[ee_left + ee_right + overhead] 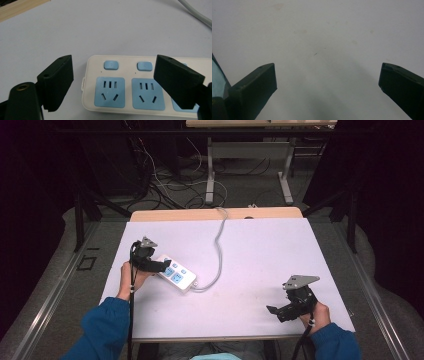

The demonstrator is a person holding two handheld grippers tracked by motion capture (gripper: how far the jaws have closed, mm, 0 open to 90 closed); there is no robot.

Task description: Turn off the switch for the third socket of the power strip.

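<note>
Power strip (176, 274), white with pale blue sockets and switches, lay on the left half of the white table (260, 255), its grey cord (219, 251) running away toward the far edge. In the high view the left gripper (161, 265) sat just at the strip's near-left end, held by the person's left hand (131, 276). In the left gripper view its jaws stood spread wide, one to the left of the strip's end and one over its sockets (109, 92), pinching nothing. The right gripper (274, 310) rested low over bare tabletop at the near right, well apart from the strip; in the right gripper view its jaws were likewise spread wide, with nothing between them
</note>
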